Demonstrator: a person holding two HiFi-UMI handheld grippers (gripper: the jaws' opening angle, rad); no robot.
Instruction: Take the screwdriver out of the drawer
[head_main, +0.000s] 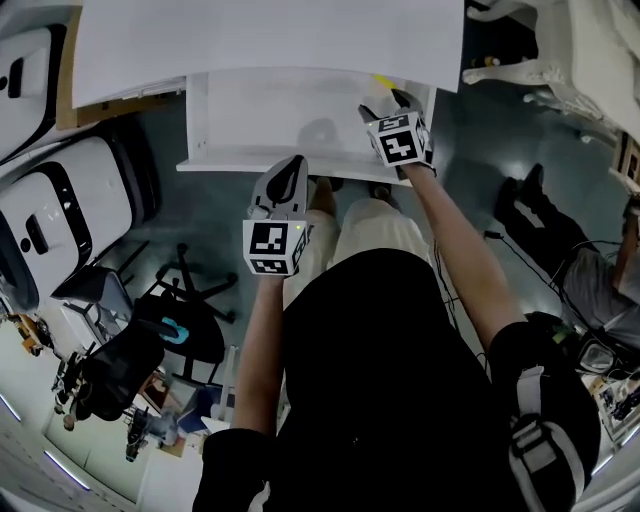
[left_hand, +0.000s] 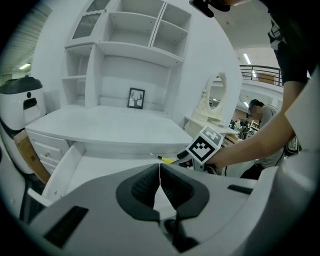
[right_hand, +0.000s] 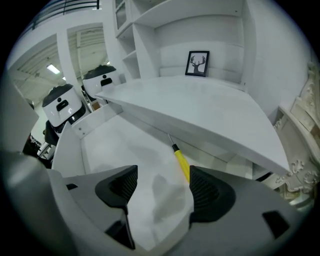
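**Right tool.** The right tool (right_hand: 162, 177) has its jaws spread wide, with nothing pinched between the dark ribbed pads. It points steeply down into the right end of the open white drawer (head_main: 250, 165). The wide spread is judged to be preparation for straddling the handle before closing.

**Task item.** The yellow-handled screwdriver with a thin metal shaft (right_hand: 181, 161) lies flat on the drawer floor in the far right corner. Its shaft points away, under the overhang of the white surface (head_main: 270, 35). The handle runs just inside the right-hand jaw, off centre in the gap, and its near end is hidden behind that jaw. The tool probably needs a small shift to the right to centre the handle.

**Left tool.** The left tool (left_hand: 160, 172) has its jaws pressed together on nothing. It is held at the near edge of the drawer, well apart from the screwdriver. It is judged to be on standby, clear of the reach path.

**Markings.**
- The cubes on both tools carry black-and-white square patterns only.
- A black-framed picture of an antlered deer (right_hand: 198, 63) stands at the far side of the surface.
- No legible writing or brand is visible.
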